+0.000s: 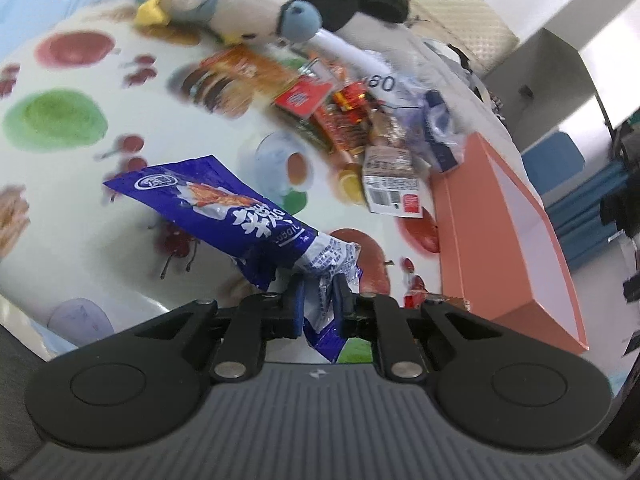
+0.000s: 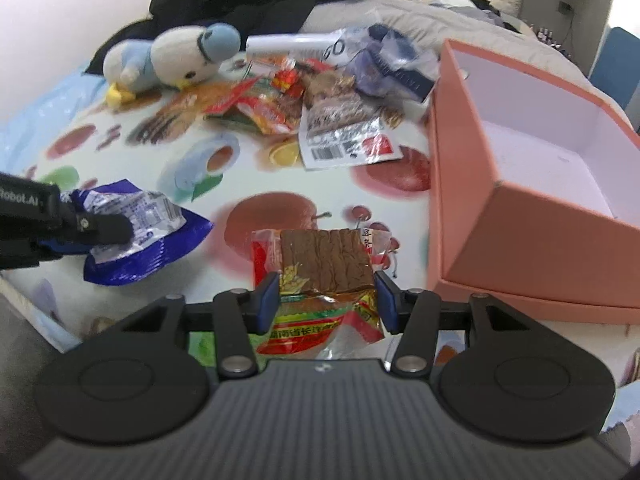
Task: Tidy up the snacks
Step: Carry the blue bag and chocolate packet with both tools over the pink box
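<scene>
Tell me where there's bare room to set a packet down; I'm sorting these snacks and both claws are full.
The pink box is empty inside. Bare fruit-print cloth lies between the snack pile and the two held packets, the blue packet and the brown snack packet. It is crowded at the pile, from the plush bird across to the box.

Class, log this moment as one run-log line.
left gripper: shut on blue snack packet | right gripper: shut on brown snack packet | pink box: empty
</scene>
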A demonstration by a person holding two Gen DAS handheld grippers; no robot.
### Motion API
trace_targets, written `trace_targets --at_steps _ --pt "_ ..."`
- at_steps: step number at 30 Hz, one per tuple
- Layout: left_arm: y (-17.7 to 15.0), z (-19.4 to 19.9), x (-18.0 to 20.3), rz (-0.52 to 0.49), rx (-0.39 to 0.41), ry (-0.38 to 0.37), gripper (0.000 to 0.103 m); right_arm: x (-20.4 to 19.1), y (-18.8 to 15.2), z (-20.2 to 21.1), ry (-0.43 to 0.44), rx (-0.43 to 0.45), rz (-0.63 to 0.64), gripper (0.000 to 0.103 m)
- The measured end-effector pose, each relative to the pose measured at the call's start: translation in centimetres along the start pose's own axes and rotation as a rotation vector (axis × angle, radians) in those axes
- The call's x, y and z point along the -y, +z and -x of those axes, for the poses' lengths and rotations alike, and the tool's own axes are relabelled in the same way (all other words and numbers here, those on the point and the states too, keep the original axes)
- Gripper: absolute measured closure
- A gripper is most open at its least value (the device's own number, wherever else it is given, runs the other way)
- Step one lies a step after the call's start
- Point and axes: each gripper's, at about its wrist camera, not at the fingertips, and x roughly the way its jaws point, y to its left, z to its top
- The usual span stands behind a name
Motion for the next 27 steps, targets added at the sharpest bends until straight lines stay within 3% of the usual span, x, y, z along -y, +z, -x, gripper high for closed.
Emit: trace_targets --at_steps 12,27 --pt "0.4 3.9 5.8 -0.145 -0.044 -0.030 0.087 2.6 1.2 6.9 -0.006 0.089 -0.124 0.050" --pt "-0.8 6.0 15.6 -0.362 -0.075 -0.146 0.087 7.4 1.7 14.0 -0.067 0.192 -0.247 0.050"
